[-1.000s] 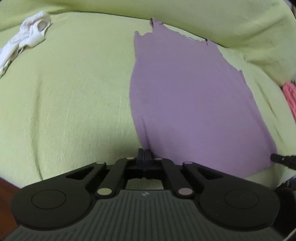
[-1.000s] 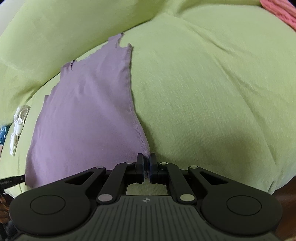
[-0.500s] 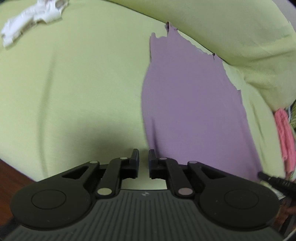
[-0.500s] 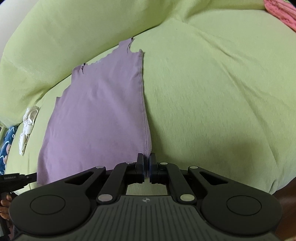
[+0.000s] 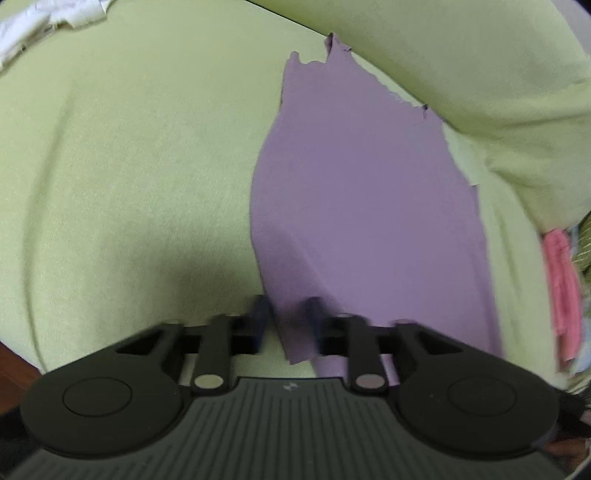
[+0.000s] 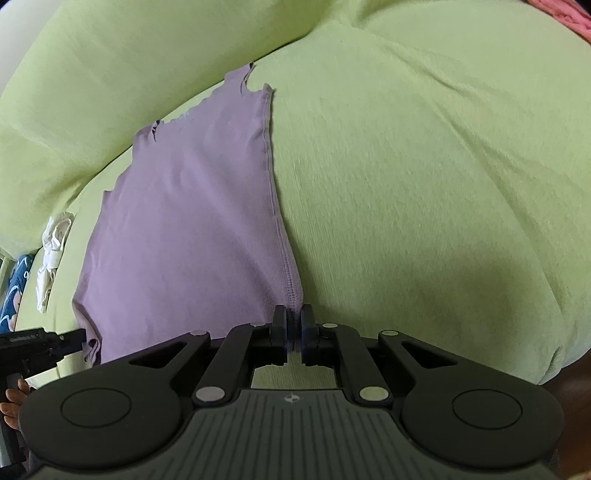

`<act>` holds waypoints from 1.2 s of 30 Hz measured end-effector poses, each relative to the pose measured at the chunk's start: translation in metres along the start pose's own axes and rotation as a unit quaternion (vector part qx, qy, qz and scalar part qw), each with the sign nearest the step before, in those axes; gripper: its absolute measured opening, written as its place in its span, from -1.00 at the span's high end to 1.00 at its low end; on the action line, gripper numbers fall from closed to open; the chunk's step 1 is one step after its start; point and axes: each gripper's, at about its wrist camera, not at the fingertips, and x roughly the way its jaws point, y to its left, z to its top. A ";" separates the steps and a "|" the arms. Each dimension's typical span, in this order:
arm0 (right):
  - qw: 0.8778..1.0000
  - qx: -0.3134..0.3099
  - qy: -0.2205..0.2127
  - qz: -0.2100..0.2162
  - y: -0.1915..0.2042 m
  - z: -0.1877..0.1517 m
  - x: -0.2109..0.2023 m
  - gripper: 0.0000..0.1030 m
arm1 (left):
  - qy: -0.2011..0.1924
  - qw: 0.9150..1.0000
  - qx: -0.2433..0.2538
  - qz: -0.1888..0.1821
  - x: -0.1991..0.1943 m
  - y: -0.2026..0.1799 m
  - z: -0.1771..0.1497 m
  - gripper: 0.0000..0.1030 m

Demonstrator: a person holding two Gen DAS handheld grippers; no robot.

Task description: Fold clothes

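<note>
Purple top (image 5: 369, 192), one garment only, lies spread flat on a green-covered cushion (image 5: 129, 166), its near edge at the two grippers and its far scalloped end against the green backrest (image 5: 461, 55). In the right wrist view the right gripper (image 6: 294, 328) is clamped on the stitched near corner of the hem, with only a narrow slit between its pads. In the blurred left wrist view the left gripper (image 5: 288, 317) is seen with its jaws apart and the opposite near corner hanging between them, not pressed. One crumpled white garment (image 5: 44, 18) is seen well to the left of the top, one pink cloth (image 5: 561, 288) well to the right, and one blue patterned piece (image 6: 14, 284) at the left edge of the right wrist view.
</note>
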 end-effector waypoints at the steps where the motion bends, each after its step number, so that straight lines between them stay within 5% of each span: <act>1: 1.000 0.000 0.001 0.000 0.000 0.000 0.001 0.86 | -0.001 1.000 0.005 -0.001 -0.001 0.001 -0.001 1.00; 10: 0.999 -0.028 -0.019 -0.012 0.007 0.001 -0.014 0.92 | -0.028 0.991 0.110 0.076 -0.062 0.014 0.000 1.00; 14: 0.999 -0.033 -0.004 -0.022 0.009 0.001 -0.004 0.92 | -0.005 0.985 0.123 0.121 -0.042 0.026 -0.001 1.00; 16: 0.999 -0.027 0.007 -0.031 0.008 -0.001 0.004 0.89 | 0.015 0.988 0.103 0.114 -0.028 0.039 -0.006 1.00; 22: 0.989 -0.072 -0.039 -0.120 0.022 -0.004 -0.016 0.62 | -0.042 0.992 0.097 0.066 -0.065 0.025 -0.005 1.00; 27: 0.990 -0.117 -0.074 -0.035 0.059 -0.001 -0.012 0.62 | -0.060 0.985 0.157 0.029 -0.042 -0.029 0.002 0.93; 29: 0.989 -0.134 -0.069 -0.004 0.071 -0.003 0.001 0.68 | -0.048 0.981 0.183 0.034 -0.018 -0.043 -0.001 0.84; 36: 0.991 -0.096 -0.019 -0.087 0.027 -0.012 0.010 1.00 | -0.028 0.979 0.188 0.079 -0.018 -0.007 -0.026 0.82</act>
